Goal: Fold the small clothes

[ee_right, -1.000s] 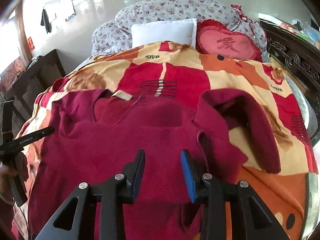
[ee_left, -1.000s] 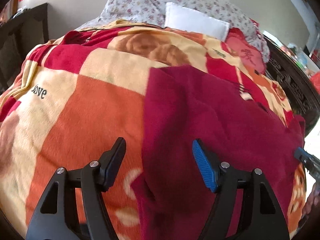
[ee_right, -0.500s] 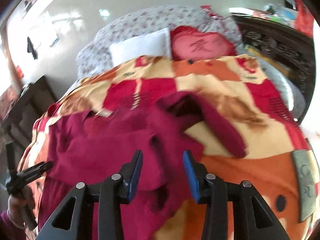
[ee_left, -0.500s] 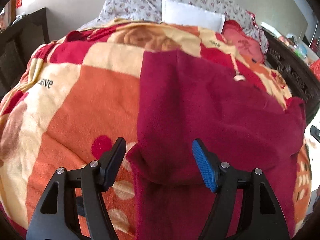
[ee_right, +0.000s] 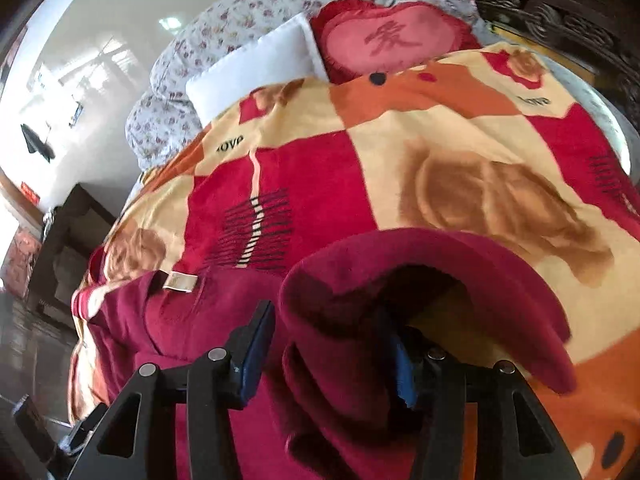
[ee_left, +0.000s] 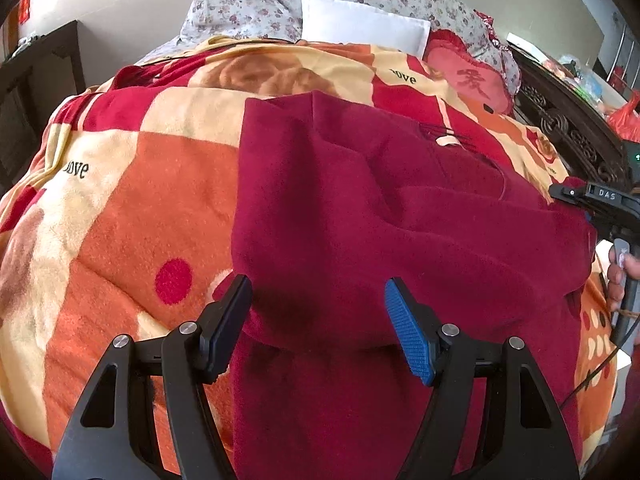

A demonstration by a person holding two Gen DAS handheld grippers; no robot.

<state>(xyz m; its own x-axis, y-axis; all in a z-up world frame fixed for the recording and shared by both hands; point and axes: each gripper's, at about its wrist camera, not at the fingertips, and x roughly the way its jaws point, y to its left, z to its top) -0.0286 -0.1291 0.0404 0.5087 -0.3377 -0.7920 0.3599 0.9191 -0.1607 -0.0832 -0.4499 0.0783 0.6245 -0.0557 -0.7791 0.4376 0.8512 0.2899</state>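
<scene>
A dark red knit sweater [ee_left: 380,216] lies spread on an orange, red and cream blanket [ee_left: 120,208], its left side folded over the body. My left gripper [ee_left: 318,320] is open and empty, just above the folded edge. In the right wrist view the sweater [ee_right: 192,320] has a cream neck label [ee_right: 182,281] and a bunched sleeve [ee_right: 400,264] arching up. My right gripper [ee_right: 332,352] is open, with the sleeve cloth lying between its jaws; its right pad is partly hidden by the cloth. The right gripper also shows in the left wrist view [ee_left: 592,196].
A white pillow [ee_left: 360,28], a red heart cushion [ee_left: 472,80] and floral bedding [ee_left: 248,4] lie at the head of the bed. A dark carved bed frame [ee_left: 568,128] runs along the right. Dark furniture [ee_left: 36,72] stands on the left.
The left gripper has drawn back towards the sweater's lower edge. The right gripper has swung right and forward to the sleeve, and its jaws have opened wider around the cloth.
</scene>
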